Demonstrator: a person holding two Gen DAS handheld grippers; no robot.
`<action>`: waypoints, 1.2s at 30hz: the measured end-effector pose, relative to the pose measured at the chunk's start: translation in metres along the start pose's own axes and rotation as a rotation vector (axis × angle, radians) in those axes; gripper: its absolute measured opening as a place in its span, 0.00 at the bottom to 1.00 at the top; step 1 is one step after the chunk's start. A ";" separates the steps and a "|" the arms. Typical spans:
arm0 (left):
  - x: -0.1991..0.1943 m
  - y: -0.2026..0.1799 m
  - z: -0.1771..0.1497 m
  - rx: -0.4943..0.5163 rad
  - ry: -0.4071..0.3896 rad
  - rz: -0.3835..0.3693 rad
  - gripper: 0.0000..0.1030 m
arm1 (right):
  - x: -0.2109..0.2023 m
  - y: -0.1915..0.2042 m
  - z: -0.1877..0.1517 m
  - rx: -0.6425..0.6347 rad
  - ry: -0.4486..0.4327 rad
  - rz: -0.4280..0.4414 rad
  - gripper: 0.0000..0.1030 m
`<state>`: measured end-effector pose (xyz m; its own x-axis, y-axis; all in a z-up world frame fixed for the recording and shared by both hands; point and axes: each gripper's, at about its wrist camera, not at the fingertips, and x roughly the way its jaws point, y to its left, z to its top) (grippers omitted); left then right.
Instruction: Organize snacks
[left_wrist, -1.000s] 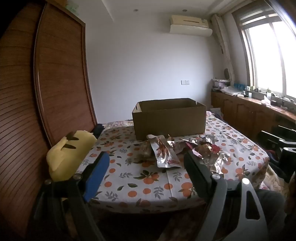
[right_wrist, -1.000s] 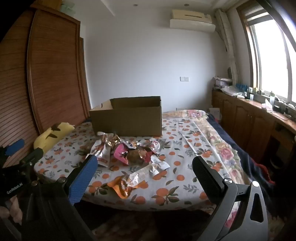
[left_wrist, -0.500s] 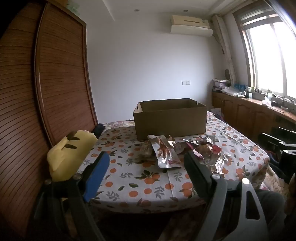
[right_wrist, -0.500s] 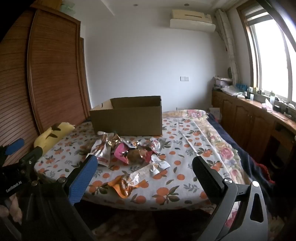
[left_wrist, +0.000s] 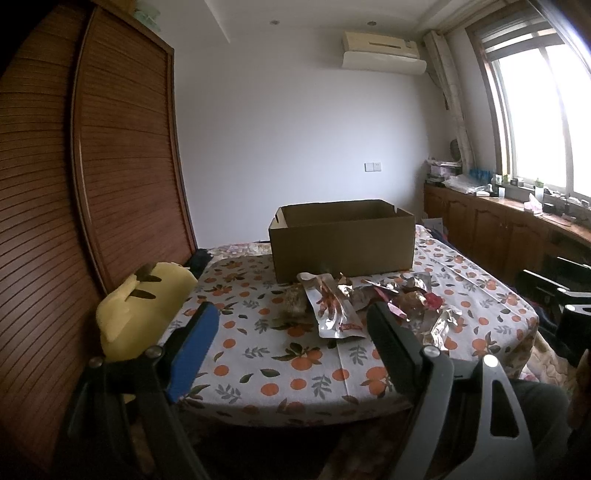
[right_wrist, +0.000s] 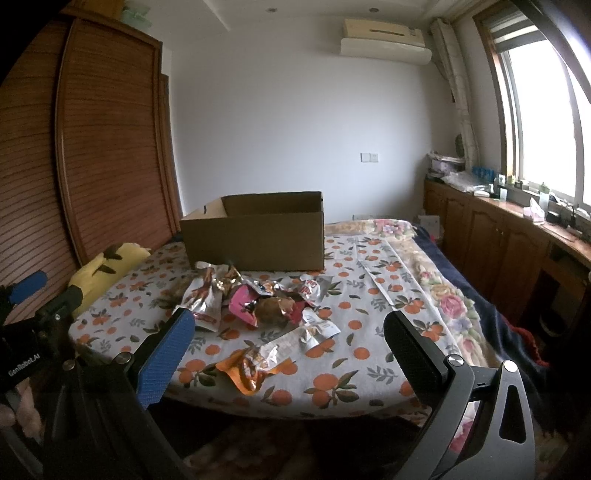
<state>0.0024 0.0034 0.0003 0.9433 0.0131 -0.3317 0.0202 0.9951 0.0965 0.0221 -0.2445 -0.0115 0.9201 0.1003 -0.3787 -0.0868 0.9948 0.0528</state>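
The left gripper (left_wrist: 291, 328) has its jaws spread wide with nothing between them, held short of the near edge of the bed (left_wrist: 280, 369), which is covered with an orange-print cloth. The right gripper (right_wrist: 288, 332) likewise has its jaws wide apart and empty, also off the near edge, to the right of the left one; the left gripper's blue pad and dark body show at the left margin of the right wrist view.

Beyond both pairs of jaws lies a loose heap of snack packets (right_wrist: 258, 299) on the cloth, in the middle of the bed. A long silver packet (left_wrist: 332, 310) with red print lies at the heap's left side, pointing toward the left gripper. A pink packet (right_wrist: 242, 302) sits in the middle of the heap, touching its neighbours, and an orange packet (right_wrist: 243, 373) lies nearest the bed edge, in front of the right gripper, with a silver wrapper (right_wrist: 284, 343) overlapping it.

Behind the heap, just beside it, stands an open cardboard box (left_wrist: 341, 236); its inside cannot be seen. A yellow plush toy (left_wrist: 140, 306) rests at the bed's left side against the wooden slatted wardrobe (left_wrist: 122, 166)
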 end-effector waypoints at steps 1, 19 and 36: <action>0.000 0.000 0.000 -0.001 0.000 0.000 0.81 | 0.000 0.000 0.000 -0.001 0.000 0.000 1.00; -0.001 0.002 0.005 -0.005 -0.001 -0.001 0.81 | 0.000 0.000 -0.001 0.000 0.001 -0.001 1.00; -0.004 0.002 0.004 -0.006 -0.004 -0.001 0.81 | -0.001 -0.002 -0.002 0.002 0.000 0.000 1.00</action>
<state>0.0005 0.0047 0.0055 0.9447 0.0120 -0.3276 0.0188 0.9957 0.0909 0.0204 -0.2467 -0.0127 0.9202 0.1005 -0.3782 -0.0861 0.9948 0.0547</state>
